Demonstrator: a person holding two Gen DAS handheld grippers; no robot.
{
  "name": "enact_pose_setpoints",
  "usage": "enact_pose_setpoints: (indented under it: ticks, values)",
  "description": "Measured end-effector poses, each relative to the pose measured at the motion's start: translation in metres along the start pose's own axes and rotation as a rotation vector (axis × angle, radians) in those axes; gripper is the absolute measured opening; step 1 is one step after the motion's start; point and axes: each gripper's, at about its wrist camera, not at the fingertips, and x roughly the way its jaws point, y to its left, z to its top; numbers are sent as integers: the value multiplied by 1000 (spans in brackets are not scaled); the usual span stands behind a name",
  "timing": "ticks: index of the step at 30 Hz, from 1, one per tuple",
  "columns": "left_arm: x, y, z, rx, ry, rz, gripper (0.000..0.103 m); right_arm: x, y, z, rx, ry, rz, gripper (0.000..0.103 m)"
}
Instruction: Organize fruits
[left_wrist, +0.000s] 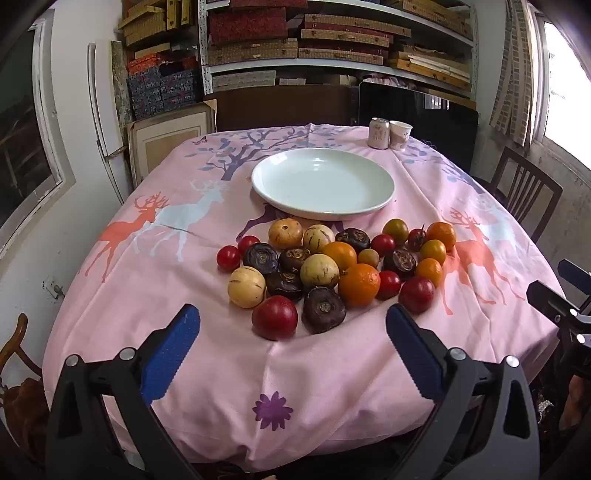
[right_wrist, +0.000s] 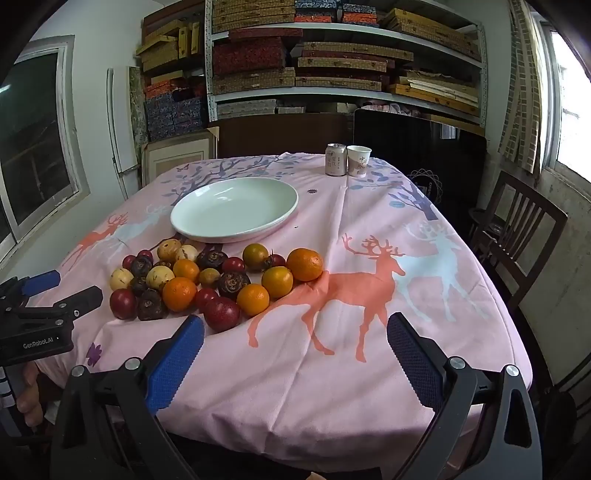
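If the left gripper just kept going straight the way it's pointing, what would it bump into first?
Probably the dark red round fruit and the dark brown ridged fruit at the pile's near edge. The open left gripper is tilted down toward them, holding nothing; depth is uncertain, so it might touch the pink deer-print tablecloth first.

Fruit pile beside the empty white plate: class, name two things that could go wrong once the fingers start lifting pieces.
1. The fruits lie touching in a heap; pulling one may set its round neighbours rolling across the tablecloth.
2. The pile sits against the white plate, so a wide open left gripper might knock the rim.
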Motion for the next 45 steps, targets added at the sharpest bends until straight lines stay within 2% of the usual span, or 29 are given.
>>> enact_pose_setpoints:
  ticks: [7, 9, 45]
  values:
    - [-1, 0, 0, -4, -1, 7, 99, -6, 15, -6, -24, -20, -5, 100]
    - [0, 1, 0, -5, 4, 6, 99, -2, 7, -1, -35, 2, 28, 100]
    - [9, 2, -2, 0, 23, 18, 99, -3, 15, -4, -63, -4, 37, 100]
